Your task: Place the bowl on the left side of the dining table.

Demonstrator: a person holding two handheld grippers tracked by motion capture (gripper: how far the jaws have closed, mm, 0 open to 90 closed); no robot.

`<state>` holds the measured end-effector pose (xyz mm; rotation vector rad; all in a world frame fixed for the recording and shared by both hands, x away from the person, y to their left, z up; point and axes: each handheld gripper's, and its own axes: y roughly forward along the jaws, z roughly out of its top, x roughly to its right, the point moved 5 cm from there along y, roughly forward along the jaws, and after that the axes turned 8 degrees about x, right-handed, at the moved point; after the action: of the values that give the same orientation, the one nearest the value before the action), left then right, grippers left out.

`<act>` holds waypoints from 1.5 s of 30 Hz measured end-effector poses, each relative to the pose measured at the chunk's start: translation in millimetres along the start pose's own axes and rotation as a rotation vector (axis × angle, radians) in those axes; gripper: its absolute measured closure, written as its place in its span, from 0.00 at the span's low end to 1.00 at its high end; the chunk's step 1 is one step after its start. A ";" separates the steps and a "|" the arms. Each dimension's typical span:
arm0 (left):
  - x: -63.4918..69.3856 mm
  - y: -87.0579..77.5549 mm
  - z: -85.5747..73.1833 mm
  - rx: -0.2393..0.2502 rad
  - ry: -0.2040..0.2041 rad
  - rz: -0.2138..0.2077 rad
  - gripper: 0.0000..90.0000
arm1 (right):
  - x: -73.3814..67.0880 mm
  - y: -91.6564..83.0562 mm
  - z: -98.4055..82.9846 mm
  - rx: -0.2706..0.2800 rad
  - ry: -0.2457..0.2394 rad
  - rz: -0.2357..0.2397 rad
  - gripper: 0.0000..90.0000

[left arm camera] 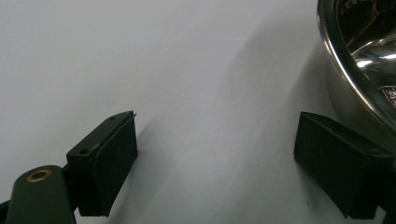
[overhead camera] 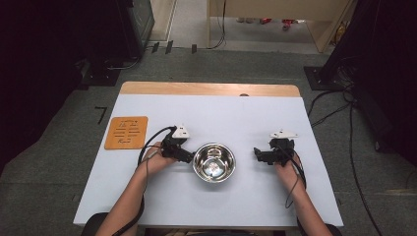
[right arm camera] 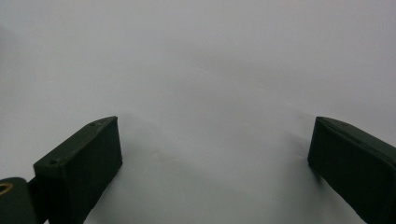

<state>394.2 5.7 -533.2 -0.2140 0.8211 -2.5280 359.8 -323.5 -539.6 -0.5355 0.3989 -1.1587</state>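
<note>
A shiny steel bowl (overhead camera: 214, 162) sits empty in the middle of the white table (overhead camera: 221, 118). My left gripper (overhead camera: 188, 157) rests just left of the bowl, pointing toward its rim. In the left gripper view the jaws stand wide apart over bare table, left gripper (left arm camera: 217, 163), with the bowl (left arm camera: 359, 60) at the upper right, just beyond the right-hand jaw. My right gripper (overhead camera: 257, 153) lies a short way right of the bowl, aimed at it. Its own view has the right gripper (right arm camera: 212, 163) open over plain white surface, nothing between the jaws.
An orange-brown board (overhead camera: 126, 132) with cut-out marks lies flat at the table's left. A wooden strip (overhead camera: 211, 89) runs along the far edge. Cables and dark equipment stand on the floor around the table.
</note>
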 end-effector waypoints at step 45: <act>-1.2 0.7 2.5 -0.027 -0.007 0.002 0.16 | -0.2 0.0 0.0 0.001 0.002 0.000 0.03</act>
<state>396.3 4.5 -531.5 -0.2308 0.8532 -2.5138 359.7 -323.3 -539.5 -0.5339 0.4002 -1.1596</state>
